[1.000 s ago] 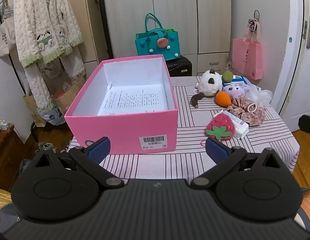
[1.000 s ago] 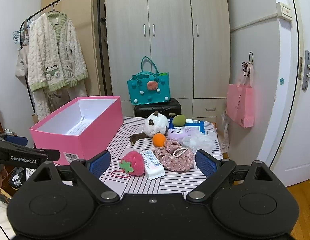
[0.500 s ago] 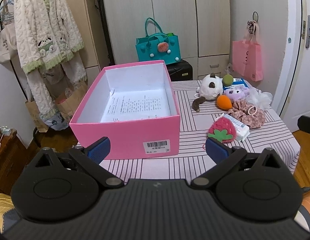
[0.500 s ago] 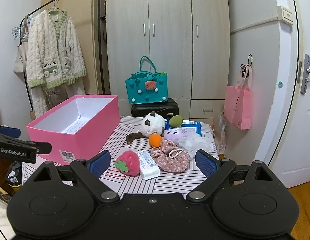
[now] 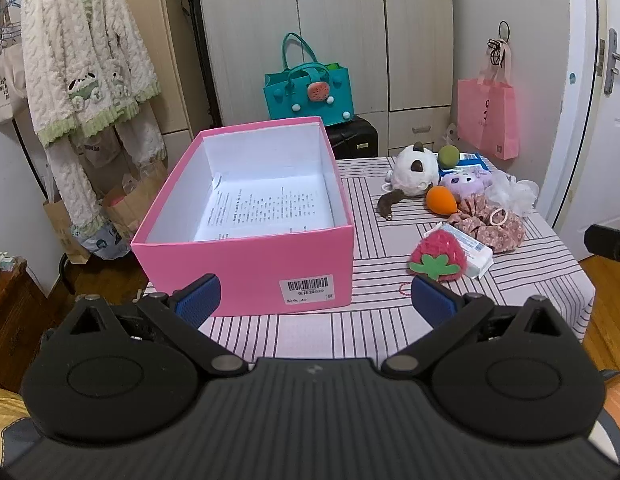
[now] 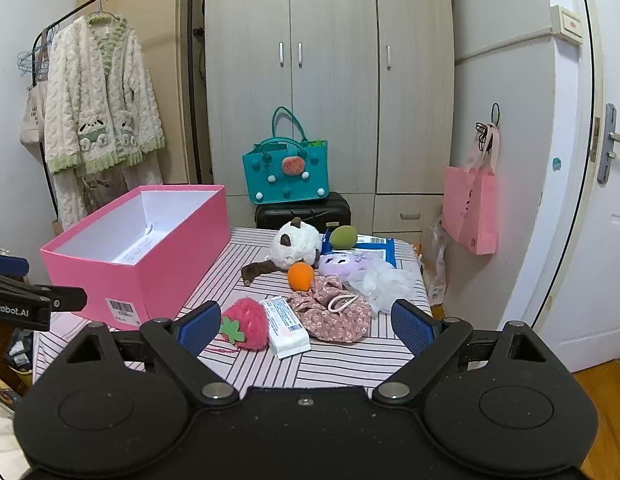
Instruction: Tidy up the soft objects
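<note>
One pink box [image 5: 246,268] stands open on the left half of the striped table [image 5: 310,332], its front wall near the table's near edge, with one printed sheet [image 5: 266,208] lying on its floor and no soft thing inside. The soft things lie in one cluster on the table's right half, running from the far edge toward the near right corner: one white plush [image 6: 296,245] with a brown tail, one green ball [image 6: 343,237], one purple plush [image 6: 342,263], one orange ball [image 6: 301,275], one white mesh puff [image 6: 384,282], one floral fabric bundle [image 6: 330,314] with a pink hair tie on it, one tissue pack [image 6: 286,326] and one red strawberry scrubber [image 6: 246,322] nearest the front. The left gripper [image 5: 316,300] hovers before the box's front wall, jaws spread wide, holding nothing. The right gripper [image 6: 306,326] hangs near the front of the cluster, jaws likewise wide, nothing clamped between its blue pads [image 6: 200,326].
</note>
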A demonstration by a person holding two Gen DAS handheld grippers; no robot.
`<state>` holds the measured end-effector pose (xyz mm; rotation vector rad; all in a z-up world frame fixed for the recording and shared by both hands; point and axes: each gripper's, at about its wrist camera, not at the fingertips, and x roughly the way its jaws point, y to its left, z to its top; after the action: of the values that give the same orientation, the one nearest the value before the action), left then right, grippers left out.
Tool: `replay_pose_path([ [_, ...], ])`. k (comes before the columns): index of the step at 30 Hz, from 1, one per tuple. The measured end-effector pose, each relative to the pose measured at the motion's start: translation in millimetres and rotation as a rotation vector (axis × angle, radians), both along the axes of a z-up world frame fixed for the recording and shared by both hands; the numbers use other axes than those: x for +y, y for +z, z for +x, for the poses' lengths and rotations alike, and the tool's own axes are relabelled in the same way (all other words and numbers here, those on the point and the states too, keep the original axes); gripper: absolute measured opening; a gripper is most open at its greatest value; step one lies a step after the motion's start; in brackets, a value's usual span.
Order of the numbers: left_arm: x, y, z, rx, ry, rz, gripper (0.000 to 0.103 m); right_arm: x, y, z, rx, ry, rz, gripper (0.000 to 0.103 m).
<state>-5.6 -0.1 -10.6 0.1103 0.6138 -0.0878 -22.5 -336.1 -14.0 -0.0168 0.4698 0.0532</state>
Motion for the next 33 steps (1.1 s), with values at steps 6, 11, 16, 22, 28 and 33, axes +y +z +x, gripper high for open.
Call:
replay_pose_path([
  [6,5,10,-2,-0.038,0.011,-0.019,0.103,-6,0,3,0.015,0.056,0.032,0.095],
  [11,6,21,0,-0.079,0.008,-0.016,0.103,-4,-1,10,-0.004,0.082,0.039,0.095],
  [16,6,24,-8,-0.21,-0.101,-0.094,0.103,-13,-11,13,-0.058,0.231,0.088,0.095],
  [22,-17,16,15,-0.14,-0.174,-0.072,0.103,-23,-43,39,-0.005,0.235,0.123,0.095],
  [28,-39,-6,51,0.007,-0.273,-0.126,0.1,-28,-73,62,0.035,0.252,0.099,0.085],
  [33,-67,-18,60,-0.007,-0.344,-0.073,0.096,-23,-91,72,0.072,0.276,0.038,0.069],
])
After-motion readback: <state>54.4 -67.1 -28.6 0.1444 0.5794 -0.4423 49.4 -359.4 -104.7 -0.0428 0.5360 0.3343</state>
